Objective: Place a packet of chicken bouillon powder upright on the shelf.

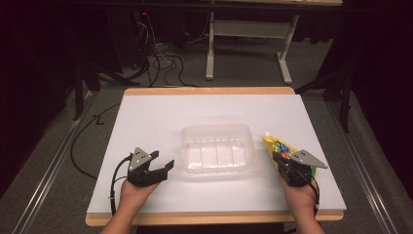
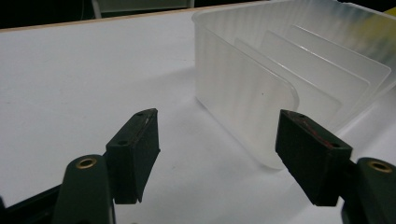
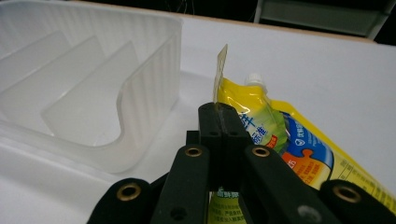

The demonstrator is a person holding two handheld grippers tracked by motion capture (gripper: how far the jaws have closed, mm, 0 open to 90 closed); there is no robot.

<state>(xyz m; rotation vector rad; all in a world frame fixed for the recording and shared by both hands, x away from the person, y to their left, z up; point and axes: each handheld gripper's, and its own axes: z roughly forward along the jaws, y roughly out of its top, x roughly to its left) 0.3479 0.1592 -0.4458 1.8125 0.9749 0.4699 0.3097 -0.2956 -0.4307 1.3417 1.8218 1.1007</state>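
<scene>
Pouch (image 3: 280,140) is the thing I handle now: a yellow spouted pouch with a white cap, lying at the right side of the table, just beside the right wall of the tray. My right gripper (image 3: 223,122) has its jaws closed on the pouch's thin edge, and I see the flat seam standing up between the pads. In the high view the right gripper (image 1: 287,163) covers the near part of the pouch (image 1: 273,144). The clear plastic tray (image 1: 216,130) stands in the middle of the table, with upright dividers inside. My left gripper (image 1: 160,165) rests near the left side of the tray with jaws wide apart and nothing between them; in its own view the tray's corner (image 2: 243,93) is close ahead. The table surface (image 1: 156,117) is a white board with a wooden edge (image 1: 209,90). Behind it the room is dark, with grey carpet floor (image 1: 243,73), black cables (image 1: 160,58) and a grey desk frame (image 1: 248,29).
</scene>
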